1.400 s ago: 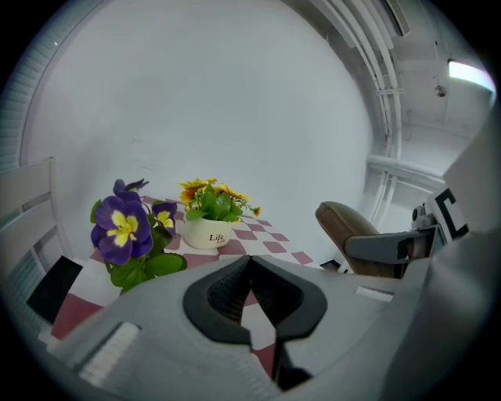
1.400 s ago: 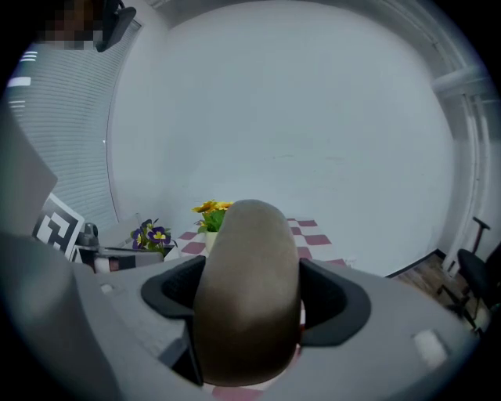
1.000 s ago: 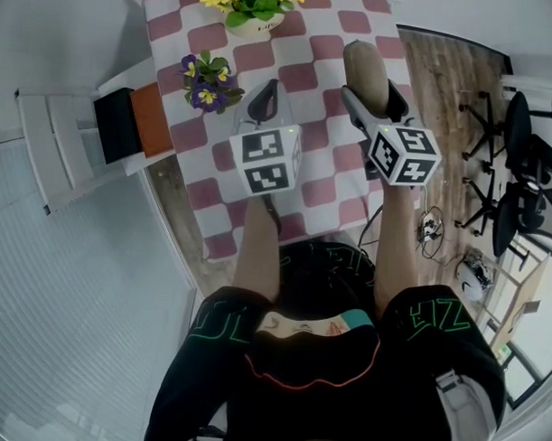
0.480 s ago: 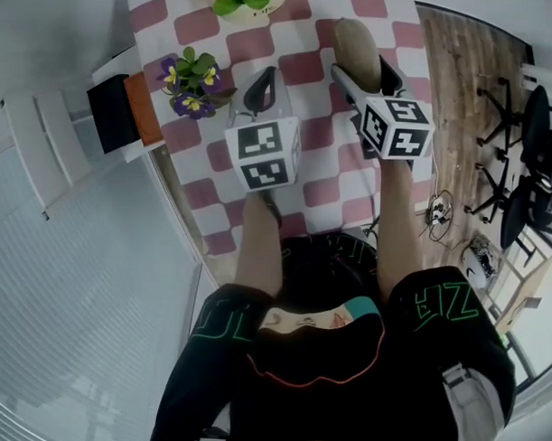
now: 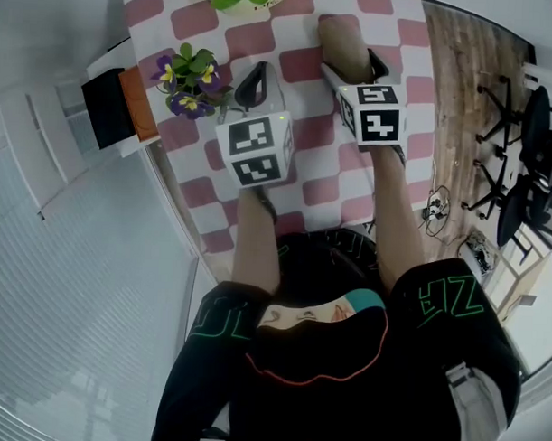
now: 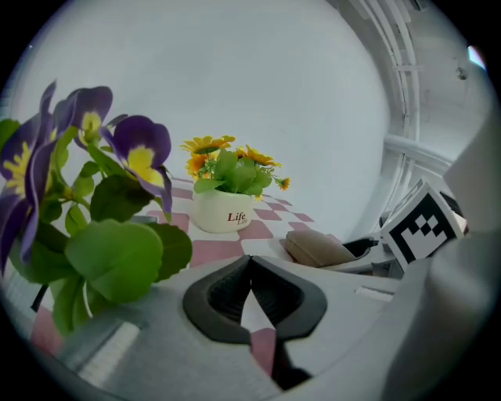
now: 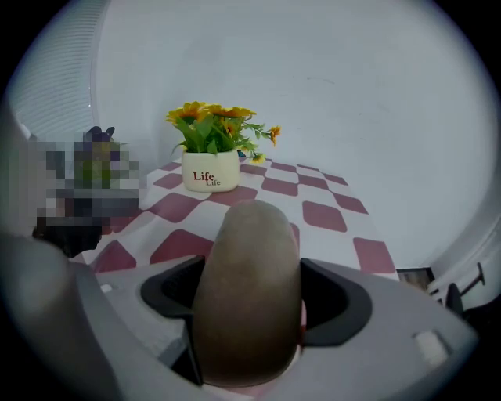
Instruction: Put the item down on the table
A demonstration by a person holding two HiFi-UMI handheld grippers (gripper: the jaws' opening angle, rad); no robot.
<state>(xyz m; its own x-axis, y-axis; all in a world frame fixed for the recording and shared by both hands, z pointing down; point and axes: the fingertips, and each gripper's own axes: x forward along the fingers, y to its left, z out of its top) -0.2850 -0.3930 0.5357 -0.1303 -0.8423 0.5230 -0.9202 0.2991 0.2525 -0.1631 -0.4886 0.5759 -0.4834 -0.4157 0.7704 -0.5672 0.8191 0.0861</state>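
A purple pansy plant [image 5: 186, 76] stands at the left edge of the table [image 5: 304, 180]. My left gripper [image 5: 254, 79] is just beside it, over the checked cloth. Its jaws are pressed together at the tips with nothing between them. Farther back, at the far edge, sits a white pot of yellow flowers [image 7: 210, 178]. Toward the right edge, my right gripper [image 5: 354, 64] is clamped on the item [image 5: 341, 36], a brown, rounded, oblong lump. Both jaws pinch its sides, and its far end sticks out past them above the cloth. I cannot tell whether it touches the table. My two grippers sit side by side, apart.
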